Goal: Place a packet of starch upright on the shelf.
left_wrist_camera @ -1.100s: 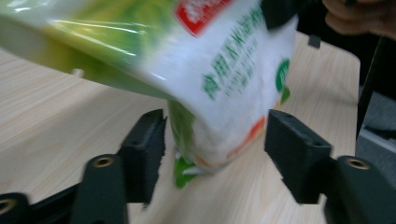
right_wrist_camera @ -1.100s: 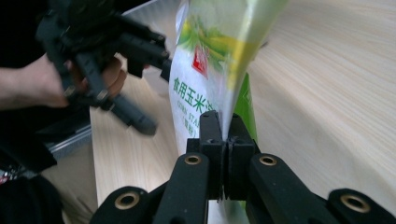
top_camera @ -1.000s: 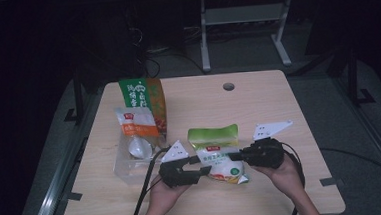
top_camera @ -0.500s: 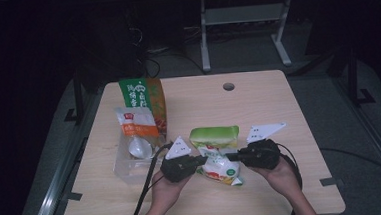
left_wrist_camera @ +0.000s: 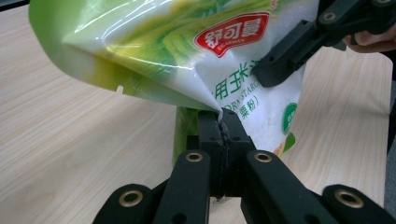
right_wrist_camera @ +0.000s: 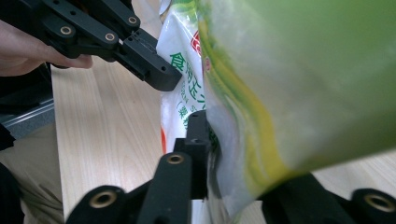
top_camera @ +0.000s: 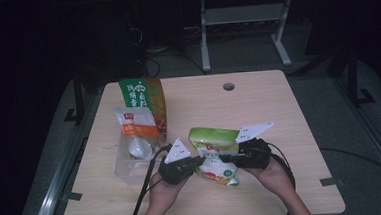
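A green and white starch pouch point(top_camera: 211, 142) with a red label hangs just above the table between my two grippers. My left gripper point(top_camera: 200, 161) is shut on the pouch's side seam, and in the left gripper view its jaws point(left_wrist_camera: 220, 127) meet on the thin edge of the pouch point(left_wrist_camera: 154, 42). My right gripper point(top_camera: 225, 158) is at the opposite side. Its jaws have just been opening, and in the right gripper view the pouch point(right_wrist_camera: 303, 70) still lies between them, with a dark sliver beside the one jaw I see. The other jaw is hidden behind the pouch.
A tall orange and green bag point(top_camera: 143, 96) stands at the table's left, with a smaller white and orange packet point(top_camera: 137, 124) leaning on it. In front is a clear tub point(top_camera: 124, 166) with a white spoon point(top_camera: 140, 148). A cable hole point(top_camera: 229, 86) is at the back of the table point(top_camera: 279, 112).
My left gripper has closed on the pouch's edge. Both hands have shifted left, the right one drawing closer to the left. The pouch has gone from lying flat to hanging between them.
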Action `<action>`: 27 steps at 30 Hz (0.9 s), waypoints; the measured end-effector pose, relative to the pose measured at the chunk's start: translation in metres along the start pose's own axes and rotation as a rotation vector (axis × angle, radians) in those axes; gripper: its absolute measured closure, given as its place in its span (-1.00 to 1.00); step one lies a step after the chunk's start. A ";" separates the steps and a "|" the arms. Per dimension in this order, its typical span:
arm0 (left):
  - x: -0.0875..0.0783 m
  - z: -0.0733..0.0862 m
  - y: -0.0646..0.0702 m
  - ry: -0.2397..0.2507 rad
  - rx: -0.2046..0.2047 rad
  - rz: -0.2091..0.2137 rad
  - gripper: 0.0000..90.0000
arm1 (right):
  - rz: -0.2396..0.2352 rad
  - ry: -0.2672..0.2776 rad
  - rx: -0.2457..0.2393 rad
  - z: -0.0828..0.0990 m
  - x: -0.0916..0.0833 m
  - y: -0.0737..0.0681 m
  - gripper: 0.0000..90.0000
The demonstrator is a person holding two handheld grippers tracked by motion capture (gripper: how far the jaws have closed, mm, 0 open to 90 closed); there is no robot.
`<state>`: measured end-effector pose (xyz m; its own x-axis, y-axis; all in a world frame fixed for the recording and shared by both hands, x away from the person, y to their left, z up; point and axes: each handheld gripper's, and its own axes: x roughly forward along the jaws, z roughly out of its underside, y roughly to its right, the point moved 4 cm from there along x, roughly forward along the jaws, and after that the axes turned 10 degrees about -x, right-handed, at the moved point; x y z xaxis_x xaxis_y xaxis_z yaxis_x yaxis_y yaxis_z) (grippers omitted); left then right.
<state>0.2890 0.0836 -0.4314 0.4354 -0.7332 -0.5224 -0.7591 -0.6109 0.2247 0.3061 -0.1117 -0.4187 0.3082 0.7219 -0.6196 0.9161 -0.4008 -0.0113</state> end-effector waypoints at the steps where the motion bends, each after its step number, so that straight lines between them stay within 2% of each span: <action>1: -0.001 0.000 -0.001 0.002 -0.005 0.008 0.96 | -0.006 0.001 0.003 0.000 0.000 0.001 0.78; 2: -0.002 0.001 -0.002 0.006 -0.014 0.017 0.93 | -0.009 0.005 0.006 0.000 0.000 0.002 0.81; 8: -0.009 0.004 0.002 0.008 0.016 0.013 0.63 | -0.018 0.034 0.041 0.002 -0.004 0.005 0.97; 12: -0.013 0.010 0.005 -0.011 0.058 -0.005 0.54 | -0.025 0.044 0.065 0.002 -0.006 0.006 0.99; 14: -0.016 0.012 0.005 -0.015 0.061 -0.006 0.51 | -0.025 0.044 0.072 0.001 -0.007 0.006 0.99; 19: -0.024 0.017 0.006 -0.010 0.065 0.015 0.43 | -0.020 0.068 0.082 -0.004 -0.012 0.008 1.00; 24: -0.028 0.025 0.010 -0.014 0.061 0.044 0.33 | -0.010 0.064 0.091 -0.008 -0.015 0.011 1.00; 27: -0.031 0.031 0.012 -0.027 0.074 0.051 0.30 | -0.009 0.063 0.096 -0.012 -0.017 0.011 1.00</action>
<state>0.2514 0.1085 -0.4375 0.3833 -0.7538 -0.5338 -0.8140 -0.5488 0.1905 0.3142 -0.1214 -0.3992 0.3181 0.7588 -0.5684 0.8911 -0.4440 -0.0941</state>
